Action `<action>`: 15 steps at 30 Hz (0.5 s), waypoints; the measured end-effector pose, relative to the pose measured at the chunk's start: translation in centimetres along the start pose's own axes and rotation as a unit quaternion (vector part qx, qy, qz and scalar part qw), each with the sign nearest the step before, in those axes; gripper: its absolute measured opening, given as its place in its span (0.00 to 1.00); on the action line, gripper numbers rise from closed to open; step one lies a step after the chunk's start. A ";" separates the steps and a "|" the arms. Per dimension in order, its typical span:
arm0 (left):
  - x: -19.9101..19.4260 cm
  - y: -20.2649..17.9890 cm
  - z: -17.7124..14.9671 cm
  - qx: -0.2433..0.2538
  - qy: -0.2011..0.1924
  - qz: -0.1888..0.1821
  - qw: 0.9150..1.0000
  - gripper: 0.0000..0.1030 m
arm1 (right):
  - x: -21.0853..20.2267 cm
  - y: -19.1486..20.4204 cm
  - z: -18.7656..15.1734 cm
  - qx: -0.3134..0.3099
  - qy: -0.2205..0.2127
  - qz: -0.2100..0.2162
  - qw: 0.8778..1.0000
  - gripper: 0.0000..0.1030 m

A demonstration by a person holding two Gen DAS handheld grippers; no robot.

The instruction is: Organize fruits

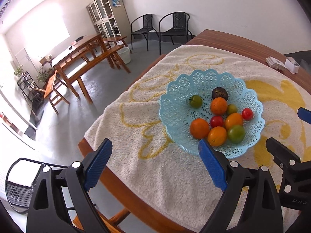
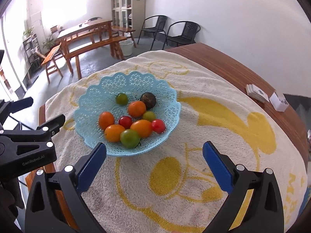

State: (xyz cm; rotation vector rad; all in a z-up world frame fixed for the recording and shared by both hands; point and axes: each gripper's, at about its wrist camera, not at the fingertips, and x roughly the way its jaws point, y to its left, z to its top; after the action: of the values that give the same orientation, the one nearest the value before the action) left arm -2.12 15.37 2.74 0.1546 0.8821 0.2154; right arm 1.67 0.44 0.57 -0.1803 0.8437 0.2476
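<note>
A: Ten fruits (image 2: 129,123), all in the blue basket (image 2: 101,89), on a cream towel (image 2: 204,136) over the table (image 2: 223,62).
B: Colours?
A: Four orange, three green, two red, one dark (image 2: 148,100) at the far side.
B: Left tongs (image 1: 153,161)?
A: Spread wide, empty, hovering at the near left corner of the towel, right pad in front of the basket's near rim.
B: Right tongs (image 2: 154,161)?
A: Also gaping wide, holding nothing, above the yellow print, just right of the basket.
B: Anything else on the table?
A: Cards (image 2: 256,93) and a small white box (image 2: 279,102), far right, off the towel.
</note>
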 end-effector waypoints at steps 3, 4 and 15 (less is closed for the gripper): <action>-0.3 0.1 -0.2 0.000 -0.002 0.008 1.000 0.89 | -0.3 0.5 0.0 -0.016 -0.005 0.004 1.000 0.95; -0.5 0.2 -0.3 -0.001 -0.002 0.011 1.000 0.89 | -0.4 0.7 0.0 -0.020 -0.006 0.005 1.000 0.95; -1.1 0.5 -0.7 0.004 -0.003 0.028 1.000 0.89 | -0.4 2.1 0.4 -0.059 -0.003 -0.013 0.998 0.95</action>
State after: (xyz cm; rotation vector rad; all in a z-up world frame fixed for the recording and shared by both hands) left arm -3.36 15.60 3.21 0.1874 0.8735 0.2646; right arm 1.09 2.51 0.95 -0.3003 0.8213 0.2738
